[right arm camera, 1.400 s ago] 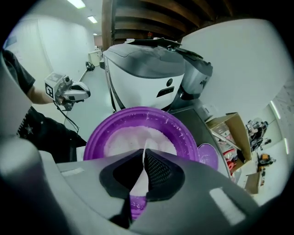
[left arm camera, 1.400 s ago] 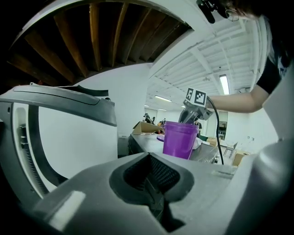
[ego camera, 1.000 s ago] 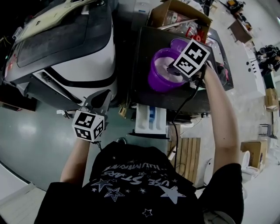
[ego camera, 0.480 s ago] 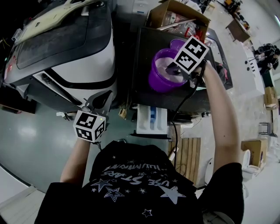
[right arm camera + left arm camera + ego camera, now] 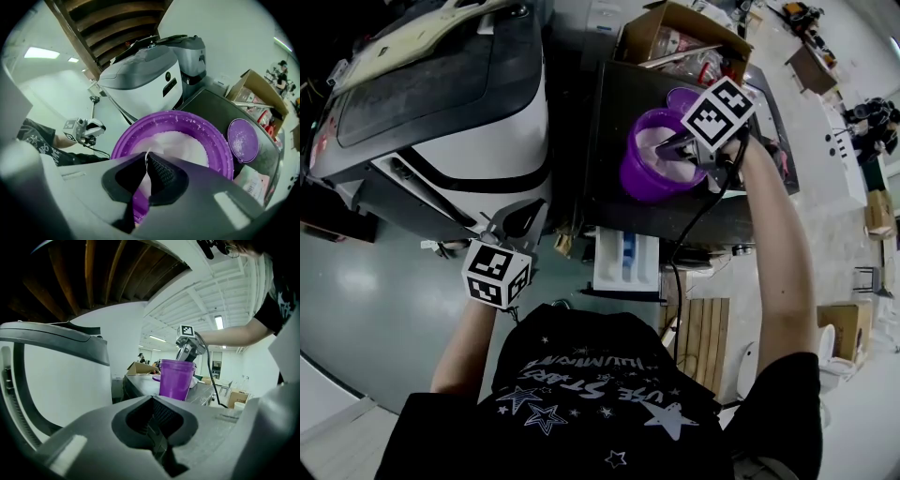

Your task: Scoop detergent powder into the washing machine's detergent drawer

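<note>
My right tool [image 5: 145,161] hangs over the open purple tub [image 5: 126,136], which stands toward the near edge of the dark surface [image 5: 609,94]. Its jaws are drawn nearly together on a thin white piece that I take to be the handle of the scoop [image 5: 146,158], whose far end points down into the powder [image 5: 183,143]. What matters next is where the detergent drawer [image 5: 623,260] lies from here. It sticks out from under the near edge of the surface, lower than the tub and a little toward my left. Its long axis runs from the machine front toward my body, so a loaded scoop would have to come back over the tub's rim, past the edge and down. My left tool [image 5: 514,217] is closer to the drawer, off its left side with floor between them. But its jaws are pressed together on nothing, so I judge the carrying falls to the right. The drawer looks white, pulled fully out, with a blue stripe in one of its long compartments; I cannot see any powder in it. The powder in the tub is white and heaped, with grains clinging to the purple wall. The tub's lid [image 5: 243,139] lies flat on the surface just beside it, dusted white.
</note>
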The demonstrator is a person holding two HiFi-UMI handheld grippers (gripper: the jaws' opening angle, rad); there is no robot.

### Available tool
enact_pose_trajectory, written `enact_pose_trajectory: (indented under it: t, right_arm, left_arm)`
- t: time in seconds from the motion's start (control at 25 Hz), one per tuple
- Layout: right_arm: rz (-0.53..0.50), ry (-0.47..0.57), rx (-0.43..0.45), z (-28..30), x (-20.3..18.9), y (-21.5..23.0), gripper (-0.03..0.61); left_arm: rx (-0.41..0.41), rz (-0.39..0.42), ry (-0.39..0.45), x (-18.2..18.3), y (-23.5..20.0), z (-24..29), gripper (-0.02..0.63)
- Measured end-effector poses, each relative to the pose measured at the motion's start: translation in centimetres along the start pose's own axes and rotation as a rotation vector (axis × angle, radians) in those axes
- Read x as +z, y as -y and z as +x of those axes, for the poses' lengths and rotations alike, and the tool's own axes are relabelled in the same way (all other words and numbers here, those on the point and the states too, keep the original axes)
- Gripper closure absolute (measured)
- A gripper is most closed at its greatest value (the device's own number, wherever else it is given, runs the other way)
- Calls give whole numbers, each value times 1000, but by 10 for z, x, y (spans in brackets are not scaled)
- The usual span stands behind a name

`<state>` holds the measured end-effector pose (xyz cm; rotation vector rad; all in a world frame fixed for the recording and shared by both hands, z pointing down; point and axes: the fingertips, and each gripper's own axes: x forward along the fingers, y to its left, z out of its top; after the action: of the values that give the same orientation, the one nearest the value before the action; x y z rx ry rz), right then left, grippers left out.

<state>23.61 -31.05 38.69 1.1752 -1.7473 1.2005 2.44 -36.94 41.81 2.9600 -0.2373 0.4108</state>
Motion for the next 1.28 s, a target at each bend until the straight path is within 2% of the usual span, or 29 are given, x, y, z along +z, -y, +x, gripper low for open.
enact_pose_trajectory:
  t: [0.52,0.68,0.8,1.08,1.28]
  right_arm:
    - [199,100,81,-13,7,1,543]
    - [257,132,34,-25,2,6,543]
    - [286,170,44,-31,-2,4,543]
    - [333,332,106,-43,-6,5,543]
    - [363,461,208,-52,-10,3,543]
  left_arm:
    - [-25,10,-10,-2,-6,1,612]
    - [-37,14,-15,-5,-7,1,612]
    - [-40,16,-20,-8,-7,1,612]
    - [-28,23,-33,-9,10,-4,612]
    - [7,22,-35,-7,20,-10,612]
